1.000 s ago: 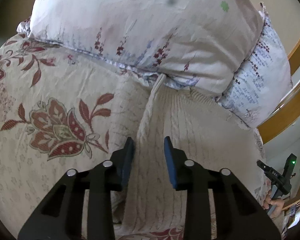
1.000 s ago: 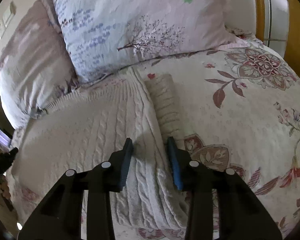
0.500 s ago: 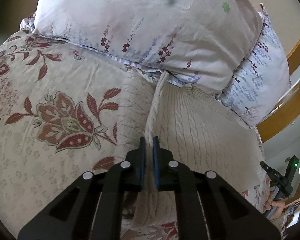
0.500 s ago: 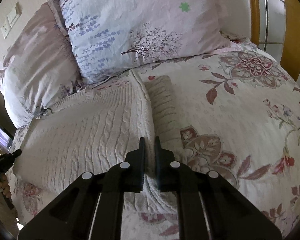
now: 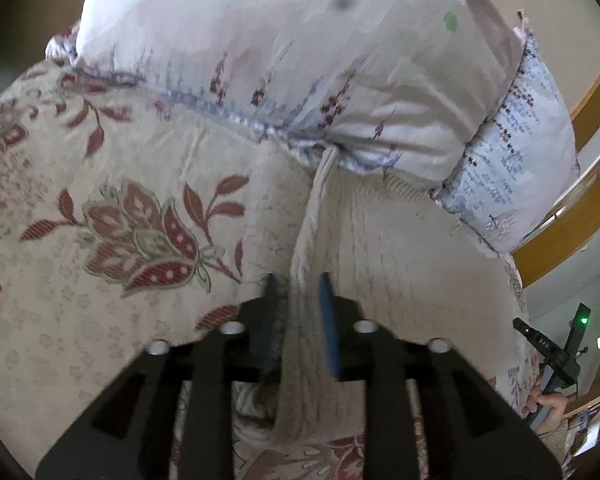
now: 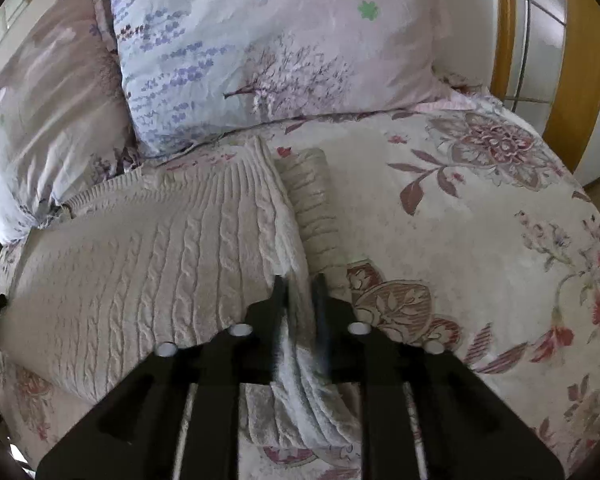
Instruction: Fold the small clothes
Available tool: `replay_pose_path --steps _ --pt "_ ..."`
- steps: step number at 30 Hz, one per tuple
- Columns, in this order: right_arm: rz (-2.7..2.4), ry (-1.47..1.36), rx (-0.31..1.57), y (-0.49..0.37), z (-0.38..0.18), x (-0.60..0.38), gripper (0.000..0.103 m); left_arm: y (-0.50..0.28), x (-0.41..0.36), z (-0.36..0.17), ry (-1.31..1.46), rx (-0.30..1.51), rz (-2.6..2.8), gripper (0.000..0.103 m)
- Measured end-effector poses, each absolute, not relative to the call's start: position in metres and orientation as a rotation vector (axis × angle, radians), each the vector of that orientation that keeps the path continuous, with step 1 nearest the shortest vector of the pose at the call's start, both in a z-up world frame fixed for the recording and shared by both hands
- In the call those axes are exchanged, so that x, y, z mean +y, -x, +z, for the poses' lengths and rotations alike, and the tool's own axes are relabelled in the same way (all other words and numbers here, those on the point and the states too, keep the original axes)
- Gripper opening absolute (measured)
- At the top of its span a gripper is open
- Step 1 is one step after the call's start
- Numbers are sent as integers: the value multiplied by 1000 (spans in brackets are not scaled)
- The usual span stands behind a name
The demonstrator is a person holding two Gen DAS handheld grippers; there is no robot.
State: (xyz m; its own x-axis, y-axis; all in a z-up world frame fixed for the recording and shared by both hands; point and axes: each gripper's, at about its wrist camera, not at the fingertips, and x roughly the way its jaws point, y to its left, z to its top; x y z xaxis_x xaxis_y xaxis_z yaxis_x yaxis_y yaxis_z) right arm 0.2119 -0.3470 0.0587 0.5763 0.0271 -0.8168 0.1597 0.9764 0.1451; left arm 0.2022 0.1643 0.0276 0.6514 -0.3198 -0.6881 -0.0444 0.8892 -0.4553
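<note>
A bed [image 6: 480, 240] covered by a cream bedspread printed with red and pink flowers fills both wrist views. Two floral pillows lean at the head of the bed: a pale one with purple sprigs and a small green flower [image 6: 284, 48], and a pinkish one [image 5: 284, 52] beside it. A wooden frame [image 5: 572, 224] shows past the bed's edge.

A cream cable-knit sweater [image 6: 148, 264] lies flat on the bed, its ribbed hem touching the pillows. A ribbed sleeve [image 6: 314, 208] rests just beside the body's edge.

The left gripper [image 5: 299, 316] points down at one side edge of the sweater. A raised ridge of knit runs up between its blue-padded fingers [image 5: 329, 332], which stand narrowly apart and are opening; the picture is blurred, and the pads appear to have just let go of the fold.

The right gripper [image 6: 299, 312] sits at the opposite side edge, next to the sleeve. A bunched fold of knit stands between its dark fingers [image 6: 280, 312], which are also narrowly apart and opening.

In the left view, a hand [image 5: 550, 402] holding the other gripper shows at the bed's far edge.
</note>
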Motion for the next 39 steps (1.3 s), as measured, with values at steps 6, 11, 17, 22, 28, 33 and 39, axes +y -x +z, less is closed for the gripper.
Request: replay_pose_path --steps 6,11,17,22,28,33,39 --pt "-13 -143 881 -209 81 -323 44 -193 144 51 392 770 -209 46" --pt "80 -68 915 -220 76 -285 44 -198 117 45 350 803 -260 46" --pt "90 4 990 -236 58 -264 60 -205 107 24 318 869 -237 47" --pt "80 -28 1010 -244 51 -271 70 -204 106 20 300 863 -240 50" --pt "99 -57 979 -240 65 -266 70 -203 134 37 444 803 -226 66" --pt "158 -48 950 -243 74 -241 70 -213 165 37 549 810 -179 68" --pt "203 -24 958 -253 70 -210 70 -226 182 22 648 863 -161 69"
